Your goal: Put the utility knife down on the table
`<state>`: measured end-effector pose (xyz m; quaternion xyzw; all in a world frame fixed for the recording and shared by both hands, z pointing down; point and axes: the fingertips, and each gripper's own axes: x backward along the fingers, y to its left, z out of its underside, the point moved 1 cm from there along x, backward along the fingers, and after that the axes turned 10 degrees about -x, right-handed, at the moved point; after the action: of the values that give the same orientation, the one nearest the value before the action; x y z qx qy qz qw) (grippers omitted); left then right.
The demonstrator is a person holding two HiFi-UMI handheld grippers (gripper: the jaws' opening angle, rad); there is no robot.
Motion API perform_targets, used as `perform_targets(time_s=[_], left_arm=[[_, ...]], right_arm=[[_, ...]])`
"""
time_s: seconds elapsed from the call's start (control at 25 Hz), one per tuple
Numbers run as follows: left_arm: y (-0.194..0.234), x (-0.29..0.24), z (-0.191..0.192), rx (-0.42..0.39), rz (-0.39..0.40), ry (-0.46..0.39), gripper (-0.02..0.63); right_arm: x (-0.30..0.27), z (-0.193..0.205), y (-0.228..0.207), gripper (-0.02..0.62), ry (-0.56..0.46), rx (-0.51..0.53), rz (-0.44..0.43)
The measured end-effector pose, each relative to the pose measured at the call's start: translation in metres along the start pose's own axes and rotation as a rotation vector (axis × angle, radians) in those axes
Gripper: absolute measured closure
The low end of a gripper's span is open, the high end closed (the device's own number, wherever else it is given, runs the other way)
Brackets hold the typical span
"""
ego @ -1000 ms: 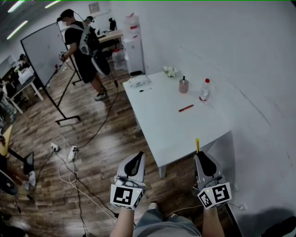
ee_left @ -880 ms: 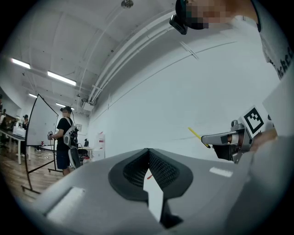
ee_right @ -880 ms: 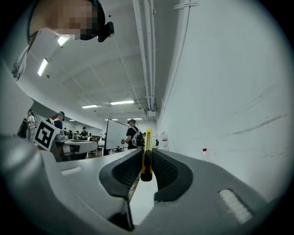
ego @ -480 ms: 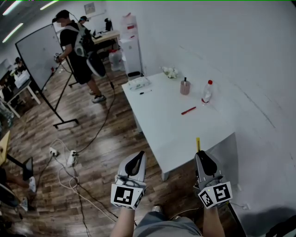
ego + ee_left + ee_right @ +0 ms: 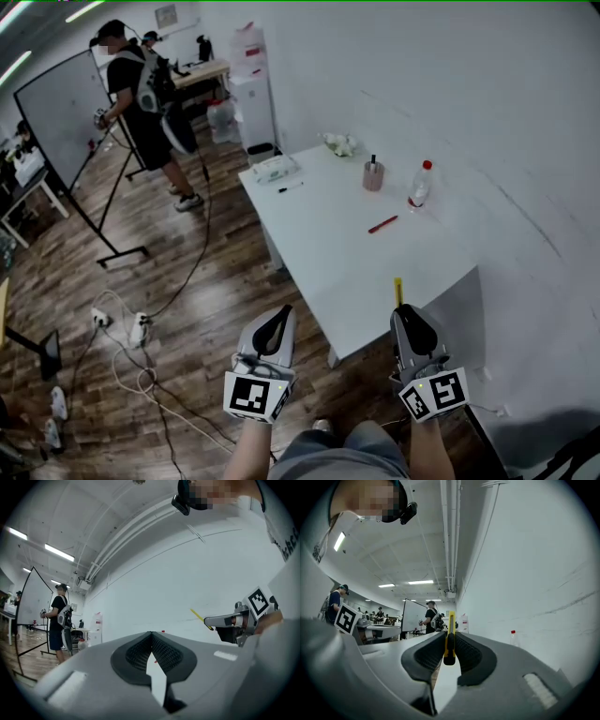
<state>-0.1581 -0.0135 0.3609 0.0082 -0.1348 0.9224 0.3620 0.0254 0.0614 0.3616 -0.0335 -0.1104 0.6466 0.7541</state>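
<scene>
Head view: a white worktop (image 5: pixel 328 246) stands against the wall (image 5: pixel 487 112), and its near edge lies just ahead of my two claws. On its far half lie a red pen (image 5: pixel 382 224), a clear bottle (image 5: pixel 419 185) with a red cap, a brown cup (image 5: pixel 373 175), a black marker (image 5: pixel 291 187) and a white pack (image 5: pixel 276 168). All of them are well apart from the claws. The white surface between the red pen and the near edge is open. To the left, cables (image 5: pixel 131 330) trail across the wooden floor (image 5: pixel 187 281). Farther off, a person (image 5: pixel 141 103) stands beside a whiteboard (image 5: pixel 56 117).

Right gripper view: the right claw (image 5: pixel 449 644) is clamped on the utility knife (image 5: pixel 450 637). I see the yellow body pinched upright between the two dark pads (image 5: pixel 426 656), with its upper end projecting past the tips. In the head view the knife points forward from the claw and shows against the worktop's near edge. It is carried in the claw, not lying on the surface.

Left gripper view: the left claw (image 5: pixel 151 634) has its pads meeting at the tips and nothing between them. It hangs over the floor, left of the worktop's near corner and beside the right claw.

The wall bounds the worktop on the right. The open floor lies on the left.
</scene>
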Motion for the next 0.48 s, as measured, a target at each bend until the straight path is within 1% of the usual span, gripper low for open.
perform_targets(time_s=[0.24,0.48], left_arm=[[0.004,-0.007,0.006,0.012,0.018,-0.001,0.594],[0.007,-0.013,0.011,0.022,0.023,0.004,0.594]], right_arm=[[-0.005,0.006,0.000,0.531,0.014,0.001,0.022],[-0.011,0.006,-0.003,0.531,0.010,0.000,0.023]])
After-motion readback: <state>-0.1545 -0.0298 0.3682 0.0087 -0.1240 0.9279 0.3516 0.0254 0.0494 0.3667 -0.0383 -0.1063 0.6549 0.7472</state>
